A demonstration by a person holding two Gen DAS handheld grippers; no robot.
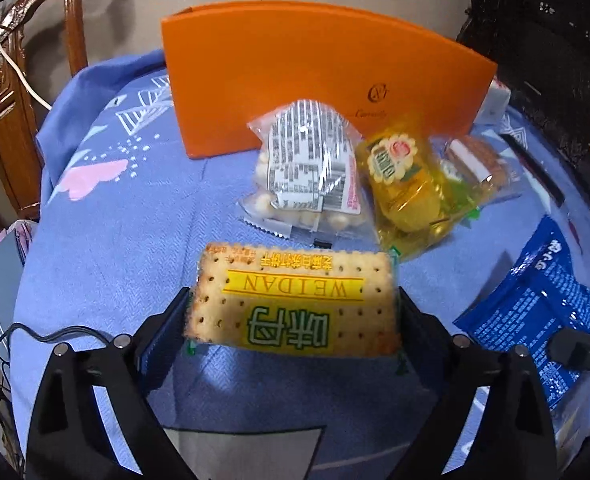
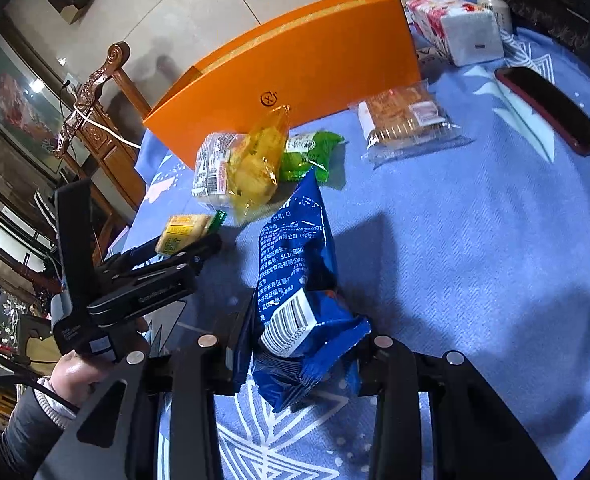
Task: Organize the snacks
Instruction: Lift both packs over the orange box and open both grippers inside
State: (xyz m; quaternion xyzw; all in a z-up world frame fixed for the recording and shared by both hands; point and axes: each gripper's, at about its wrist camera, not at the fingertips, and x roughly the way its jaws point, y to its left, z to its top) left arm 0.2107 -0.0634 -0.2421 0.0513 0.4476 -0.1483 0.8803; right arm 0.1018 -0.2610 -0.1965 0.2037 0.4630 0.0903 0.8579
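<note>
My left gripper (image 1: 293, 312) is shut on a WEIDAN cracker packet (image 1: 295, 300) and holds it above the blue tablecloth; the packet also shows in the right wrist view (image 2: 183, 232). My right gripper (image 2: 303, 344) is shut on a blue snack bag (image 2: 295, 276), seen at the right in the left wrist view (image 1: 535, 312). Ahead lie a clear bag of white balls (image 1: 307, 168), a yellow packet (image 1: 407, 176), a green packet (image 2: 307, 152) and a clear cake packet (image 2: 403, 120). An orange box (image 1: 315, 76) stands behind them.
A tissue pack (image 2: 455, 28) and a dark phone (image 2: 551, 108) lie at the far right of the cloth (image 2: 455, 240). A carved wooden chair (image 1: 11, 92) stands at the left, dark carved furniture (image 1: 555, 60) at the right.
</note>
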